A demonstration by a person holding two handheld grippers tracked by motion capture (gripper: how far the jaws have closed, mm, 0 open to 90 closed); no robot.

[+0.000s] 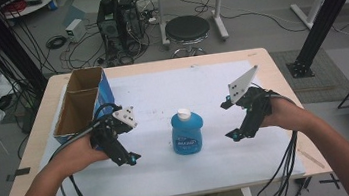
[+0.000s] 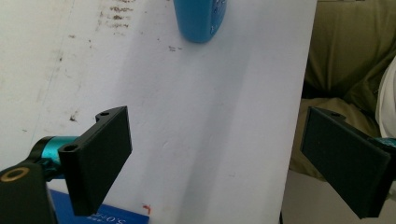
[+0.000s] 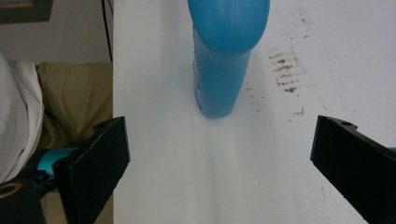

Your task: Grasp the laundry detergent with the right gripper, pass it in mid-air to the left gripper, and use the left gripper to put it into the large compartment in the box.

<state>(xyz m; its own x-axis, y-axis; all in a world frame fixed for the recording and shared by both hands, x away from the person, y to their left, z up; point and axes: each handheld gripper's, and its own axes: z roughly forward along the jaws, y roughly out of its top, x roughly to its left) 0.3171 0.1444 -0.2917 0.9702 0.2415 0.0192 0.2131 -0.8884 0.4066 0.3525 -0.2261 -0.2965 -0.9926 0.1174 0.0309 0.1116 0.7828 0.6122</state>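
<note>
A blue bottle [image 1: 187,134] with a white cap stands upright on the white sheet [image 1: 161,92] in the middle of the table. My left gripper [image 1: 128,156] hovers to its left, open with nothing between its jaws. My right gripper [image 1: 229,120] sits to the bottle's right, also open and holding nothing. In the left gripper view the bottle [image 2: 201,18] shows at the top edge, well beyond the wide-apart jaws of my left gripper [image 2: 219,161]. In the right gripper view the bottle [image 3: 224,70] stands straight ahead of my right gripper [image 3: 217,163], a short way off.
An open cardboard box [image 1: 80,107] with blue sides lies at the table's left, close behind my left hand; its blue corner [image 2: 107,214] shows under the left jaw. Dark smudges [image 3: 285,74] mark the sheet. A stool [image 1: 186,28] and cables stand beyond the table.
</note>
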